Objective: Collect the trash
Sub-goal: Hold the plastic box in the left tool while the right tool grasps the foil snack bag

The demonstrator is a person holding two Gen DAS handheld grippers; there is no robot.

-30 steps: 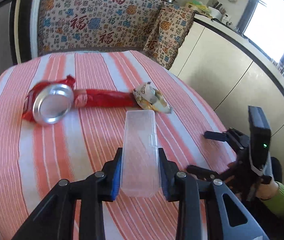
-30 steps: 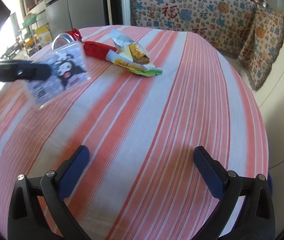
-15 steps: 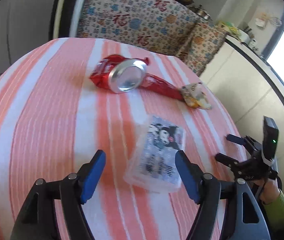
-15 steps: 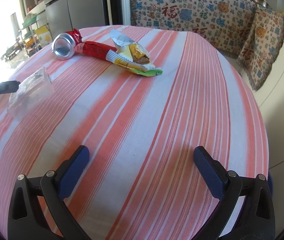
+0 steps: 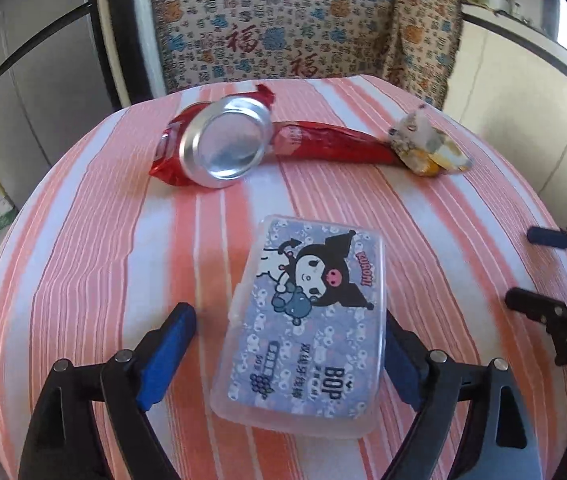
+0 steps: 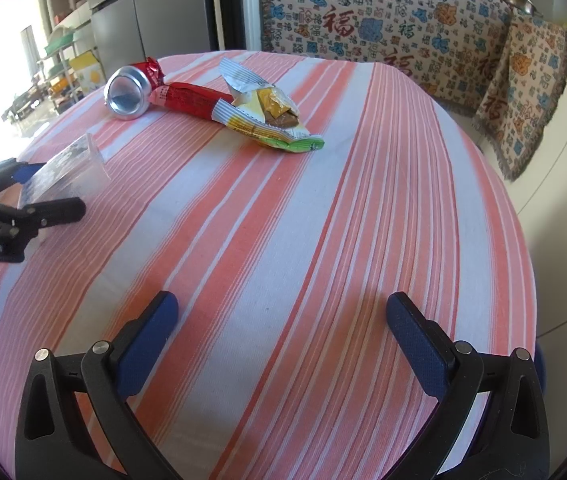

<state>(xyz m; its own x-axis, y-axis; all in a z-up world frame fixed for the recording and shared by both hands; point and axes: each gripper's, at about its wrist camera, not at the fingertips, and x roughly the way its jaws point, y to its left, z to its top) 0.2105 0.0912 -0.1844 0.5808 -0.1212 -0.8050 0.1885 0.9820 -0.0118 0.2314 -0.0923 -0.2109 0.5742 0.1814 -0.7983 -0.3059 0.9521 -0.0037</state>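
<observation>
**Floss-pick box set down, trash still on the table**

The striped tablecloth (image 6: 323, 220) fills both views. The Kuromi floss-pick box (image 5: 307, 320), clamped a second ago, now lies flat between the left gripper (image 5: 283, 344) fingers, jaws wide and empty. The right gripper (image 6: 283, 332) gapes empty too. Upper left, the crushed red can (image 5: 219, 148), red wrapper (image 5: 323, 146) and snack wrapper (image 6: 267, 116) wait; only the right view shows its green end.
</observation>
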